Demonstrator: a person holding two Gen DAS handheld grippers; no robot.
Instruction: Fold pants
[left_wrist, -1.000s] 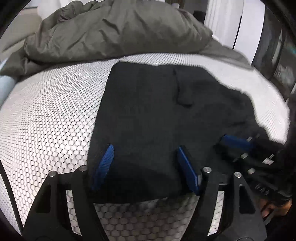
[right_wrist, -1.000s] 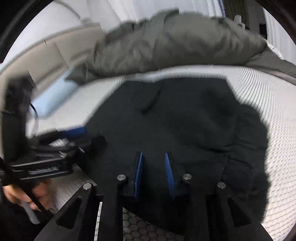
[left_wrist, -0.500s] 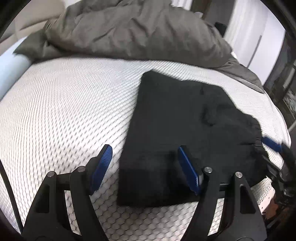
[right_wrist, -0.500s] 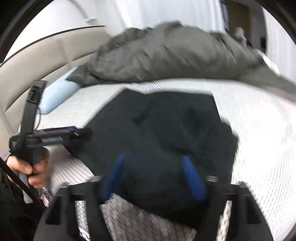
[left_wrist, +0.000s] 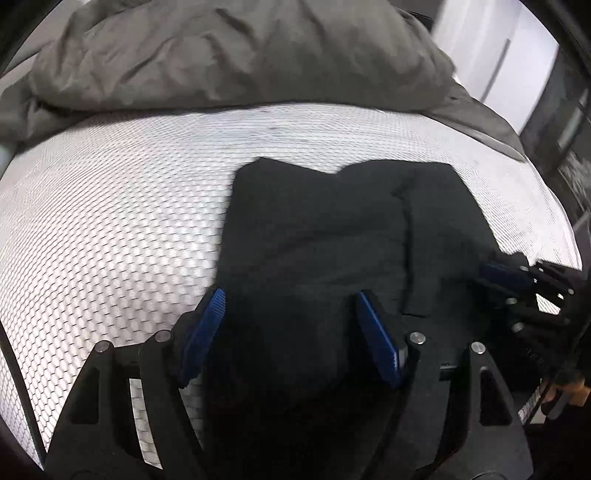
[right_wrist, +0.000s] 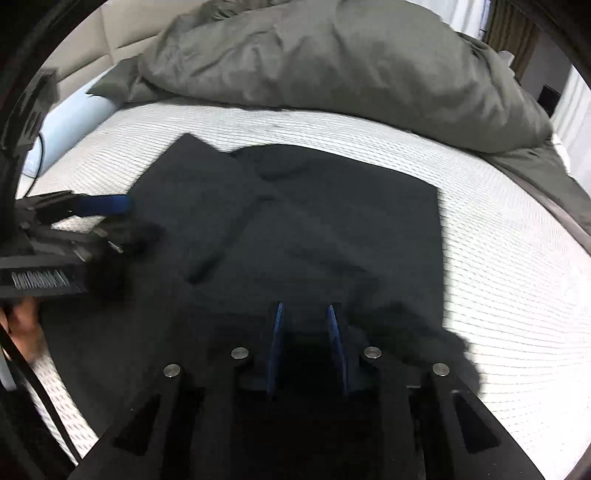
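Black pants (left_wrist: 332, 236) lie folded on the white mattress (left_wrist: 110, 206), also in the right wrist view (right_wrist: 314, 221). My left gripper (left_wrist: 291, 332) is open, its blue pads straddling the pants' near left edge. My right gripper (right_wrist: 304, 332) has its blue pads close together over the pants' near edge, with dark cloth in the narrow gap. The right gripper also shows at the right of the left wrist view (left_wrist: 517, 280); the left gripper shows at the left of the right wrist view (right_wrist: 92, 218).
A crumpled grey duvet (left_wrist: 236, 51) is piled at the back of the bed (right_wrist: 332, 62). A light blue pillow (right_wrist: 70, 122) lies at the far left. The mattress edge falls off on the right (left_wrist: 561, 236).
The left gripper moved back over the pants' near edge. The right gripper's pads went from wide apart to narrow on the cloth.
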